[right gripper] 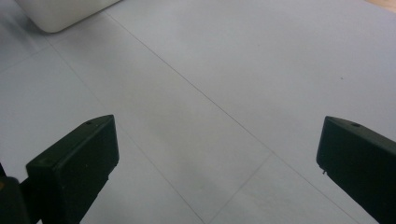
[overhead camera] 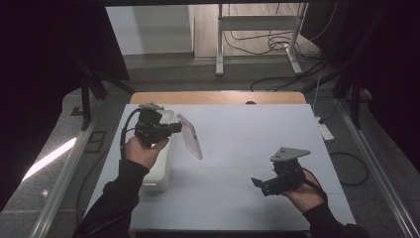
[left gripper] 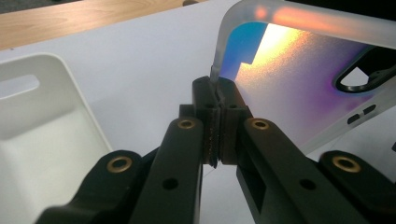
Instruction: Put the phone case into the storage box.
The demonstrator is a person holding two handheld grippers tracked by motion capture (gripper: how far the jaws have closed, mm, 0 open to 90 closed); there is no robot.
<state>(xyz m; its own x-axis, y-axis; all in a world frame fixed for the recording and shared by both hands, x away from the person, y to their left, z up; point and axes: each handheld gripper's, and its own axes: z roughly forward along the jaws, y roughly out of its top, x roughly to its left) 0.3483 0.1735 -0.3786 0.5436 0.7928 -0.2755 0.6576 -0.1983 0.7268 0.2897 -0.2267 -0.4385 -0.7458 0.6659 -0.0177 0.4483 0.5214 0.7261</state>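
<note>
Black jaws of the left gripper rise from the bottom of its own view, clamped tight on the edge of a translucent phone case, which fills the upper right. In the high view the case hangs left of centre, beside a white bin. Lower right, the right gripper hovers over the table, jaws spread wide and holding nothing.

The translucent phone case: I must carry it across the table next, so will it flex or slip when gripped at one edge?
The translucent phone case is thin-walled, so probably light and slightly bendy. The left gripper pinches only its rim, so it may pivot. Its glossy surface looks slippery.
</note>
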